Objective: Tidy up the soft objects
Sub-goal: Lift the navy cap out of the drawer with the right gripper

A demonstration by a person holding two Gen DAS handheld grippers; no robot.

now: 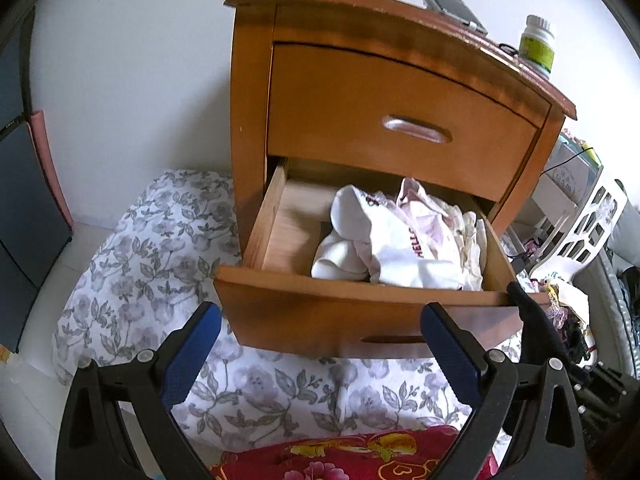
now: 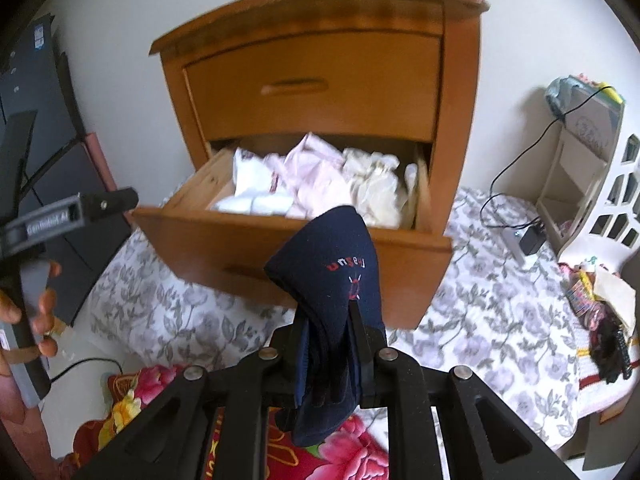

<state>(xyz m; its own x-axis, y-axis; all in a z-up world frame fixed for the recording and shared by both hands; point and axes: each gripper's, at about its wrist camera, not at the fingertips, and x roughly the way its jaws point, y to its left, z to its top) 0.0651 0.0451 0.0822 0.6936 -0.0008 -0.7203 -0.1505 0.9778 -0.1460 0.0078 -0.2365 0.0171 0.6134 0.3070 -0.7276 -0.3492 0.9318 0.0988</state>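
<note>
both claws tilt down; right claw (image 2: 329, 344) pinches navy sock (image 2: 334, 280); left claw (image 1: 320, 340) gapes empty.

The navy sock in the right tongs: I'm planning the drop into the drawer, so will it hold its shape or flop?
The navy sock probably flops: its top folds over above the right tongs and its tail hangs below. It looks light. Released over the open drawer, it would likely crumple onto the pale clothes.

Left tongs (image 1: 320, 332) pitched downward, blue pads (image 1: 192, 356) spread wide, nothing between them; right tongs (image 2: 328, 344) pitched downward, jaws nearly closed, clamping dark fabric.
</note>
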